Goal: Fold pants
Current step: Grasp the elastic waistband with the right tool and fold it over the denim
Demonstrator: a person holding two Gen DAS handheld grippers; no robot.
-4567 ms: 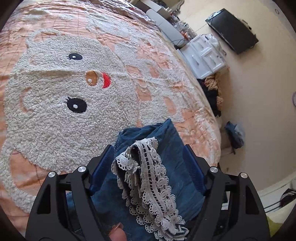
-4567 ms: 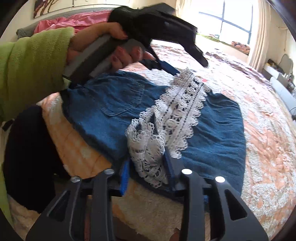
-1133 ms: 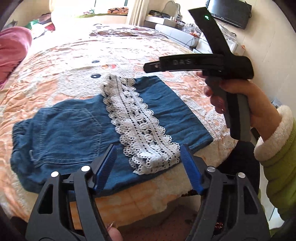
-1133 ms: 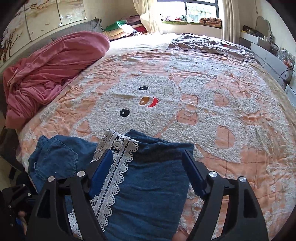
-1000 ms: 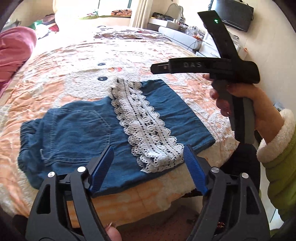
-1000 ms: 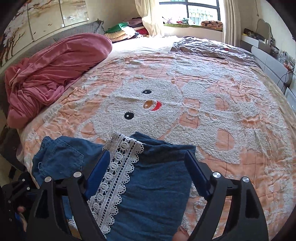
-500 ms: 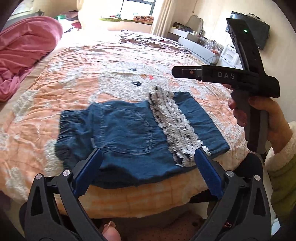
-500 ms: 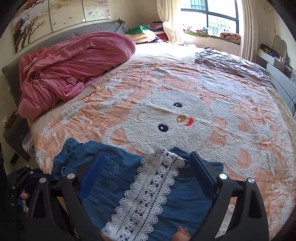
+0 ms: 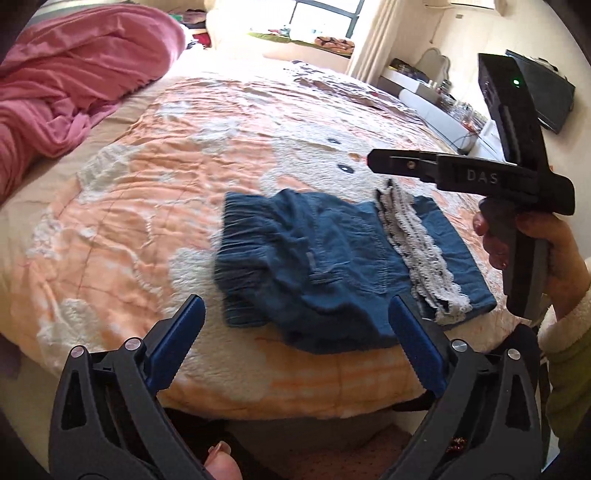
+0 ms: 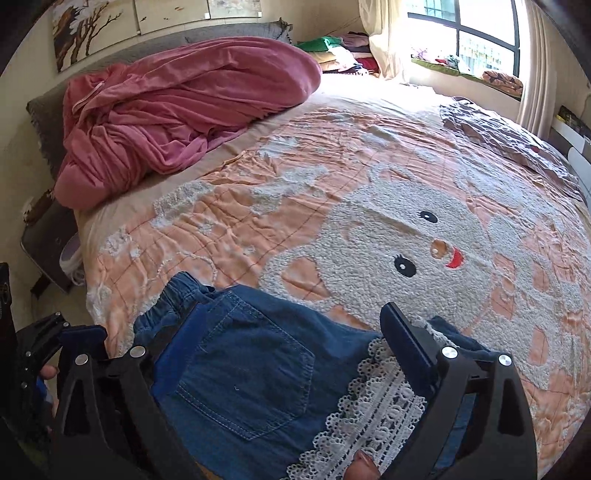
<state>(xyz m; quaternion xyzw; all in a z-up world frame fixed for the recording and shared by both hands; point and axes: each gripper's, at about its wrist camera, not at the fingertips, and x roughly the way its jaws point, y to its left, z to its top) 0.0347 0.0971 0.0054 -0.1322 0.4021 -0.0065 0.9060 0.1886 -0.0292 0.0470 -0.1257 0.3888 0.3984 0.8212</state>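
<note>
Bedding fills both views: a peach quilt (image 10: 258,229) with a fluffy white cartoon face stitched across its middle. Nearest, the left gripper (image 9: 295,347) hangs off the near bed edge, its blue pads wide apart and bare. The right gripper (image 10: 280,332) hovers over the garment, its jaws opening with nothing pinched between them, though denim lies beneath.

The denim pants (image 9: 317,258) lie close to the near edge of the quilt, partly folded, with a white lace trim (image 9: 417,251) running across them and the elastic waistband (image 10: 173,299) toward the left. I judge the cloth light, soft and limp: it will sag and slide on itself, so the thicker waistband or a doubled folded edge makes the surest hold, not the delicate lace.

Farther off lie a crumpled pink blanket (image 10: 177,110), a window (image 10: 476,33) and a wall-mounted television (image 9: 550,96).
</note>
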